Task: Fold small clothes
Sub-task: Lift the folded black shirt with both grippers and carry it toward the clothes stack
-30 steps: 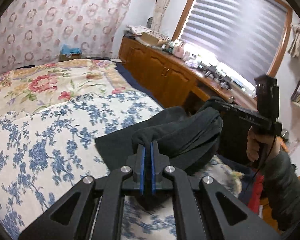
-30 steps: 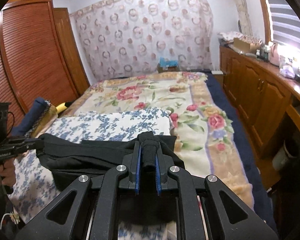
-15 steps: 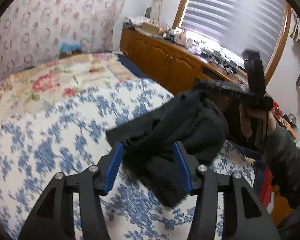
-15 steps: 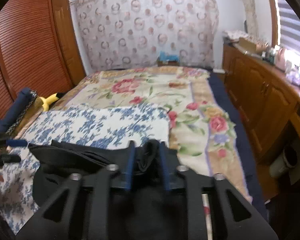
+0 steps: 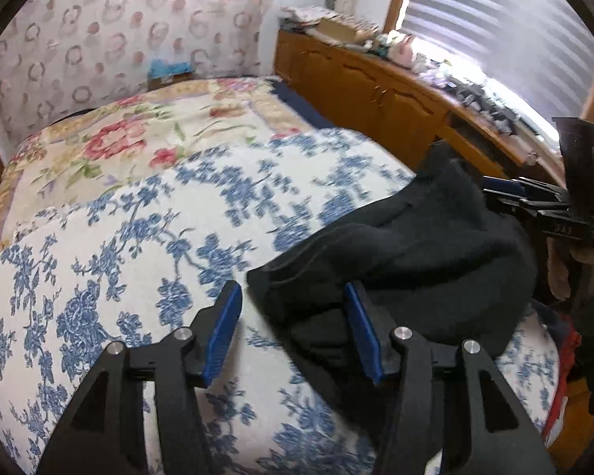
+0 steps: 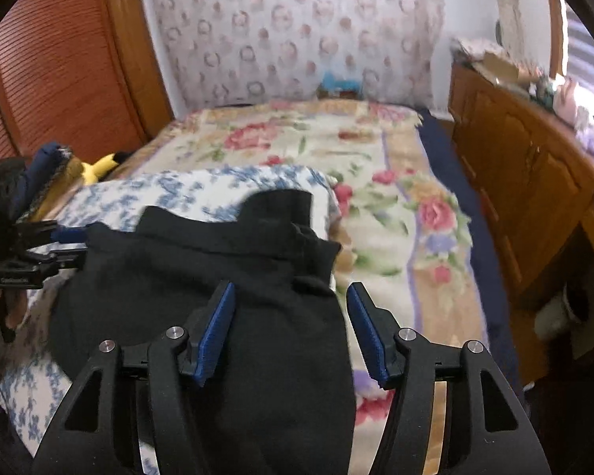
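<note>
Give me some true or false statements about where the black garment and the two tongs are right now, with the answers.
1. The black garment lies on the blue-flowered quilt. True.
2. The left tongs are clamped shut on the garment. False: their jaws stand apart, the cloth loose between them.
3. The right tongs have their jaws open over the garment. True; they have just been opening.
4. The garment is spread out flat with no creases. False: it sits bunched and rumpled.
5. A yellow plush toy lies at the bed's edge by the wooden slatted door. True.
</note>
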Demonstrator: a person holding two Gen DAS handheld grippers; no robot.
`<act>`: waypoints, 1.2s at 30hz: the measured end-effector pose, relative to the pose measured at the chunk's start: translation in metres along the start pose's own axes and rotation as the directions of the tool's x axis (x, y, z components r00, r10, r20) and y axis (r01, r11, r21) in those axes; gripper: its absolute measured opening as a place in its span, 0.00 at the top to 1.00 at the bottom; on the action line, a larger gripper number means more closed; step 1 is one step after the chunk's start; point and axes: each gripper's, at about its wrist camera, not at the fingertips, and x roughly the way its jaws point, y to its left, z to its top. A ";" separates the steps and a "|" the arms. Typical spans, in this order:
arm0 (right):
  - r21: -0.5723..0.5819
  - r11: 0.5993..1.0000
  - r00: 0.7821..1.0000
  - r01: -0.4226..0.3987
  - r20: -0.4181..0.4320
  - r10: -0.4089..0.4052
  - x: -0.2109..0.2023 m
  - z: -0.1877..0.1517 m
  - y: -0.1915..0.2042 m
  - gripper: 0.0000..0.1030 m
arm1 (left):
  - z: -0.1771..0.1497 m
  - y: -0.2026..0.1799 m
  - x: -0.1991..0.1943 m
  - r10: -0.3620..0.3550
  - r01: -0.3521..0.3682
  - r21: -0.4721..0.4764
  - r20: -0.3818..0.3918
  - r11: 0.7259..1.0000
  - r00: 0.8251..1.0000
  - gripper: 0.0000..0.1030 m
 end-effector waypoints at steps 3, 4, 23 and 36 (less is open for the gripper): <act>0.042 0.999 0.999 -0.022 -0.038 0.024 0.015 -0.001 -0.009 0.41 | -0.003 0.004 0.009 -0.022 0.021 -0.023 -0.028 1.000 0.999 0.48; 0.045 0.999 0.998 -0.027 -0.048 0.029 0.019 -0.002 -0.010 0.41 | -0.004 0.005 0.010 -0.026 0.025 -0.029 -0.033 0.999 0.999 0.48; 0.118 0.980 0.986 -0.162 -0.023 0.166 0.024 -0.012 -0.020 0.90 | 0.005 -0.003 0.017 -0.120 0.119 -0.066 -0.004 0.991 0.993 0.94; -0.027 1.000 0.983 -0.016 0.182 0.020 -0.055 0.002 0.022 0.93 | 0.010 -0.028 -0.077 -0.212 0.214 0.006 0.169 0.977 0.962 0.96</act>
